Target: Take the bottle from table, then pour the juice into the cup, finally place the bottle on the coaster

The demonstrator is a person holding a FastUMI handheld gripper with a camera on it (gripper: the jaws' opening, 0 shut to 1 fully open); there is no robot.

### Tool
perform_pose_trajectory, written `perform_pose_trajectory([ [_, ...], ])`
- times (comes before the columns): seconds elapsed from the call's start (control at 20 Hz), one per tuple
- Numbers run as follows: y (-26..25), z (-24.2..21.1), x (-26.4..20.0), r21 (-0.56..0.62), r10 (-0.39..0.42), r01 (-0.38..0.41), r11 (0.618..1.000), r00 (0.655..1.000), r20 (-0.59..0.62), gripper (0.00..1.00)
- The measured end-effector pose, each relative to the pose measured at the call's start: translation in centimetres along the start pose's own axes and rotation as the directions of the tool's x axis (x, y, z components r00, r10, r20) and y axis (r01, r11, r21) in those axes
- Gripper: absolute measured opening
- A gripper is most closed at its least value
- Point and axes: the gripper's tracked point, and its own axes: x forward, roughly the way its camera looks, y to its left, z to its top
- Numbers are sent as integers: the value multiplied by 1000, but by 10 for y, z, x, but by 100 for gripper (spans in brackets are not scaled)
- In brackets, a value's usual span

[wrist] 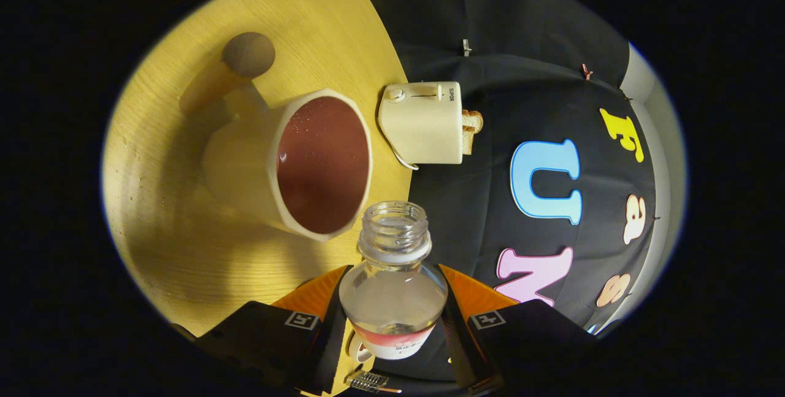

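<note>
The gripper [392, 323] had its fingers pinched on the bottle [392, 289], tipped over, open mouth just short of the cup [306, 164] by the table's [184, 250] back edge. Pour looked nearly finished: bottle almost drained. Next call, I reckoned: right it and head for the coaster [248, 54].

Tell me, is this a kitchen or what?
Probably a mock kitchen in a booth: a wooden table holds a toaster with bread and a cup of juice, while the gripper grips a bottle.
</note>
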Motion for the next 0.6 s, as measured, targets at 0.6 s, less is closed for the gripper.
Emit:
perform_pose_trajectory([
  [0.6, -8, 12, 6, -192, -18, 28, 981, 998, 55, 73],
])
